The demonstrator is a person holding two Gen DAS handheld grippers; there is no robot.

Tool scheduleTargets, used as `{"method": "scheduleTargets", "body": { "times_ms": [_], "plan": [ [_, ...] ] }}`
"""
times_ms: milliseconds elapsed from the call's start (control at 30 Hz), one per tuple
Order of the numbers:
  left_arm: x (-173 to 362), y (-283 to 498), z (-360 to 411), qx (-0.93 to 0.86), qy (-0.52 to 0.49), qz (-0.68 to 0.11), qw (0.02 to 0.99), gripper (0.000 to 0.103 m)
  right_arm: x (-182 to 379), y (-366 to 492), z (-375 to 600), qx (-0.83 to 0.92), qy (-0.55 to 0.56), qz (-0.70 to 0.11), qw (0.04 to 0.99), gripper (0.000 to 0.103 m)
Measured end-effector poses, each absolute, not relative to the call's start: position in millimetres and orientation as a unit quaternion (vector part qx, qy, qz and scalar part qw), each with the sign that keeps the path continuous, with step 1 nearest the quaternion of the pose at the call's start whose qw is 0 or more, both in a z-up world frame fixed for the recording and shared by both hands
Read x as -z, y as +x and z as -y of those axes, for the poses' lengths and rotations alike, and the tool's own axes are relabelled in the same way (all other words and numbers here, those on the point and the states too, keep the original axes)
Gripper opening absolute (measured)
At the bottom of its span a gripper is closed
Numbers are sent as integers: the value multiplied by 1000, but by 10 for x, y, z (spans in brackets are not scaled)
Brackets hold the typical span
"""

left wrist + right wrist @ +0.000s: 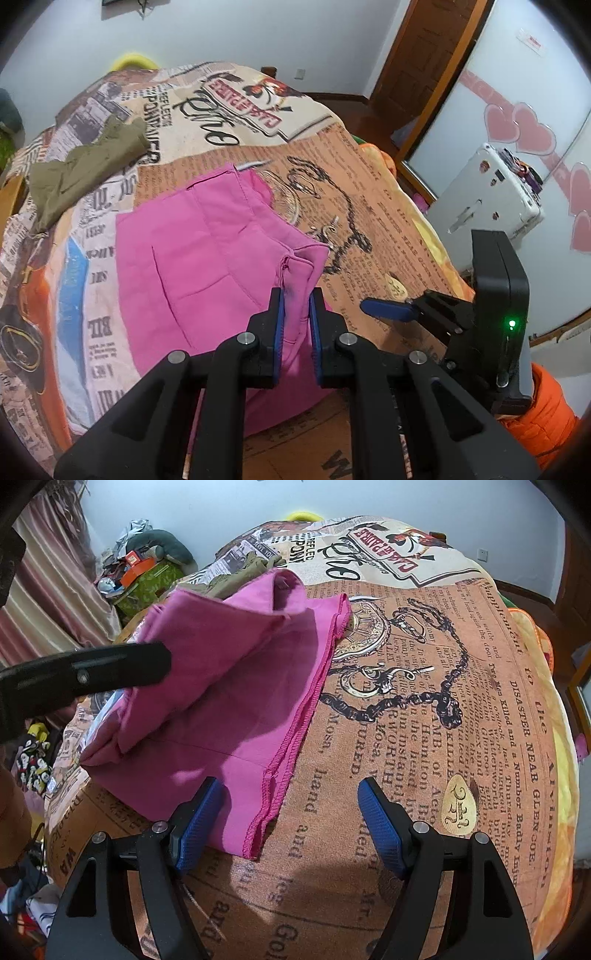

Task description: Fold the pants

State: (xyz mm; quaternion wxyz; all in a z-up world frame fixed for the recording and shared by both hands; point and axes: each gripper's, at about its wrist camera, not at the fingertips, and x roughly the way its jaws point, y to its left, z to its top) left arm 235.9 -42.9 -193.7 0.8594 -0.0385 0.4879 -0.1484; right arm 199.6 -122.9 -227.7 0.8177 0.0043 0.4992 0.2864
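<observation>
Left fingers (295, 295) pinch a raised corner of the pink pants (207, 243) on the bed (388, 229); right fingers (291, 794) gape apart (nothing held), the serged hem lying between them, nearer the right hand.

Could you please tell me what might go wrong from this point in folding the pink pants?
1. The left gripper pinches only a raised fold of the pink cotton pants, so it might slip free.
2. The right gripper is open around the stitched hem, holding nothing; that edge may drag crooked.
3. The olive-green garment lies close behind and could get caught in the fold.
</observation>
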Motion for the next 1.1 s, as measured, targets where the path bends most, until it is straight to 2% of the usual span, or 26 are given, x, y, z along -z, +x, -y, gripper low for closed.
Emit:
{"method": "scheduleTargets", "body": {
  "times_ms": [133, 267, 333, 400, 467, 667, 933, 1100],
  "plan": [
    [1991, 2360, 503, 151, -27, -501, 852, 14, 2277, 1996, 1228, -286, 4, -499, 818, 73],
    [2009, 2396, 456, 160, -61, -510, 843, 15, 2279, 2013, 1220, -285, 4, -501, 817, 73],
    [1986, 2404, 447, 158, -64, -508, 845, 23, 2279, 2016, 1220, -284, 5, -501, 817, 73],
    [1927, 2371, 440, 154, -59, -497, 852, 40, 2275, 2019, 1220, -282, 5, -502, 818, 73],
    [1831, 2322, 430, 149, -45, -480, 863, 46, 2267, 2016, 1228, -281, 5, -502, 818, 73],
    [1627, 2273, 172, 89, -2, -445, 891, 54, 2174, 1996, 1299, -266, 9, -491, 830, 73],
    [1699, 2244, -504, 19, -22, -454, 890, 55, 1729, 1990, 1323, -279, 14, -444, 851, 73],
    [1831, 2162, -749, -3, -41, -465, 885, 55, 1688, 2004, 1092, -291, 7, -427, 856, 77]
  ]
}}
